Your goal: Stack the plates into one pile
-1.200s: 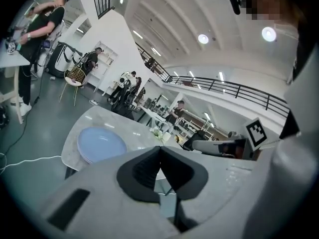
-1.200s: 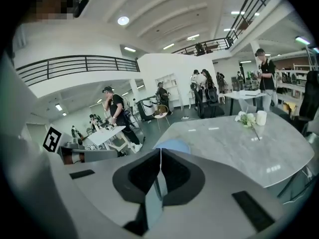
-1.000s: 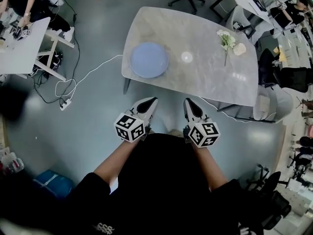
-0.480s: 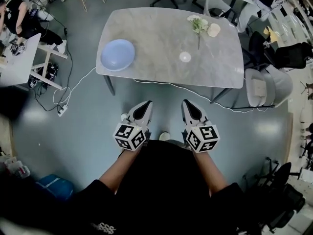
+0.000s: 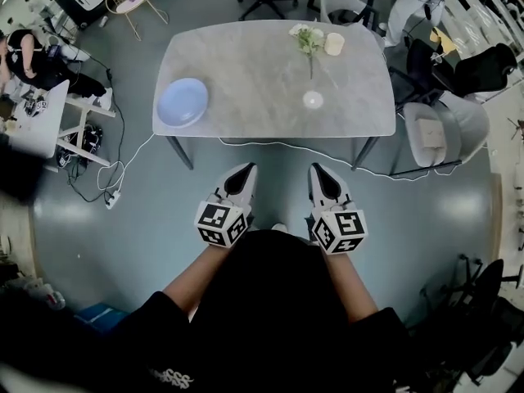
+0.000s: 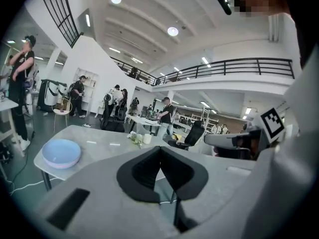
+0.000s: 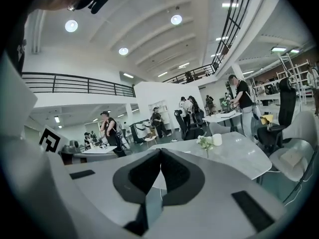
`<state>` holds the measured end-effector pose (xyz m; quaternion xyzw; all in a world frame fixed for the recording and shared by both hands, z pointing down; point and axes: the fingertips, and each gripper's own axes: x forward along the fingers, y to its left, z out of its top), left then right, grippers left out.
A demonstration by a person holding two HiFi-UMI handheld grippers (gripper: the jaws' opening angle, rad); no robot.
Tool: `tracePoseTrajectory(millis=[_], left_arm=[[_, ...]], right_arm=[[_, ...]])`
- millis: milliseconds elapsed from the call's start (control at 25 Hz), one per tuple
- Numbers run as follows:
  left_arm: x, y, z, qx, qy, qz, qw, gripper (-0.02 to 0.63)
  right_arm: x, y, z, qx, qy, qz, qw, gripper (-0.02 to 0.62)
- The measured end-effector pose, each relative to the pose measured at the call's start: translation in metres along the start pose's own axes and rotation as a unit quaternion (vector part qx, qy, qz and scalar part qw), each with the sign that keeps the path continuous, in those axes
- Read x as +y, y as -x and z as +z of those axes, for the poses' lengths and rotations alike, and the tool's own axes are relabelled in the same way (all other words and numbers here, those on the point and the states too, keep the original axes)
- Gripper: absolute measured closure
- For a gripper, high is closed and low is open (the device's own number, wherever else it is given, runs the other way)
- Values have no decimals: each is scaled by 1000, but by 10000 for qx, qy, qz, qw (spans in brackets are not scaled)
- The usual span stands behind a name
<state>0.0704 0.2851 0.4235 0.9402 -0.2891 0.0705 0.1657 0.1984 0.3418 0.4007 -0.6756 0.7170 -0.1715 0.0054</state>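
**Fig.** Plate and tongs, seen from the head view and both gripper views.

**Handling (judged).** The plate (image 5: 182, 102) is probably glazed ceramic or hard plastic: stiff, smooth and likely slippery under narrow pads. If it is ceramic, it may chip when set down hard. The best hold is at the rim on the side towards the table's near edge, with one jaw over the lip and one beneath it. A grip on the flat centre offers nothing to pinch. The weight looks moderate, so a rim hold would tend to tip the far side downward.

**Appearance.** The plate is pale blue, round and shallow, with a raised rim. In the left gripper view (image 6: 61, 153) it looks deeper, and a pinkish band shows along its lower edge. Whether that band is a second plate underneath cannot be told. No other plate shows on the table (image 5: 262, 80).

**Position.** The plate sits near the table's left near corner, well apart from the flower (image 5: 307, 39) and cup (image 5: 333, 43) at the table's far edge.

**Tongs.** The left tongs (image 5: 248, 169) and right tongs (image 5: 316, 170) hang side by side over the floor, off the table's near edge and well apart from the plate. Each gripper view shows the jaws pressed together with nothing between them (left (image 6: 160, 148), right (image 7: 160, 151)).
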Motion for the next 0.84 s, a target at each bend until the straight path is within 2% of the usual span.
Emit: tracePoseTrajectory(millis=[160, 320, 560, 840], left_arm=[[-3, 0, 16, -205, -257, 147, 9994, 589], [5, 6, 19, -223, -325, 315, 9987, 589], [25, 10, 20, -218, -258, 533, 9980, 589], [28, -2, 23, -264, -227, 543, 9979, 589]], right_arm=[[-11, 3, 7, -37, 217, -101, 9997, 581], [-10, -2, 8, 4, 262, -65, 9996, 581], [-5, -14, 9, 51, 425, -15, 9991, 583], [-10, -24, 8, 135, 508, -80, 9986, 583]])
